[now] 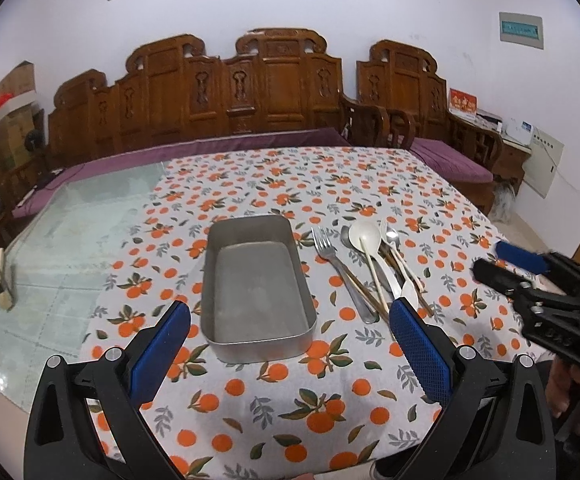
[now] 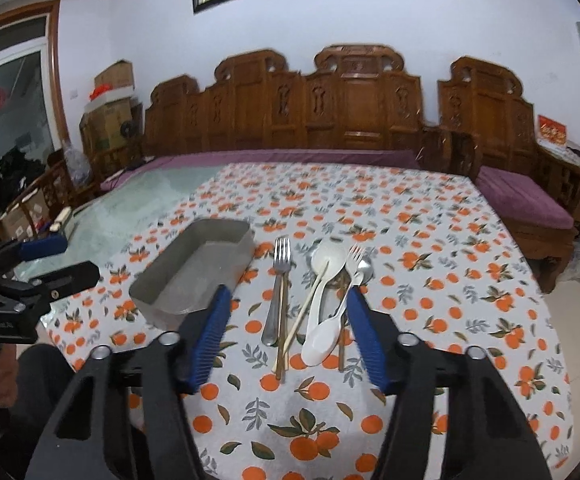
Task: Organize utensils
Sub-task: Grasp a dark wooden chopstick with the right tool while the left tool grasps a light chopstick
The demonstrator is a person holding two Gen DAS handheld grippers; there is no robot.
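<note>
1. Orange-fruit cloth (image 1: 370,184) is seen spread over the table under both tools.
2. A grey metal tray (image 1: 256,284) is seen straight ahead of the left gripper (image 1: 290,344), whose blue fingers are held wide apart with nothing between them.
3. The right gripper (image 2: 286,336) is held wide too, with nothing in it.
4. A metal fork (image 2: 278,280), a white spoon (image 2: 322,304), chopsticks (image 2: 304,312) and a small fork (image 2: 352,276) are seen just ahead, between its fingers.

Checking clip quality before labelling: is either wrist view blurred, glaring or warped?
Left wrist view: sharp on the metal tray and fork, strong fisheye bending at edges, no harsh glare. Right wrist view: slight motion blur on the wooden bench, utensils still readable, same fisheye warp.
</note>
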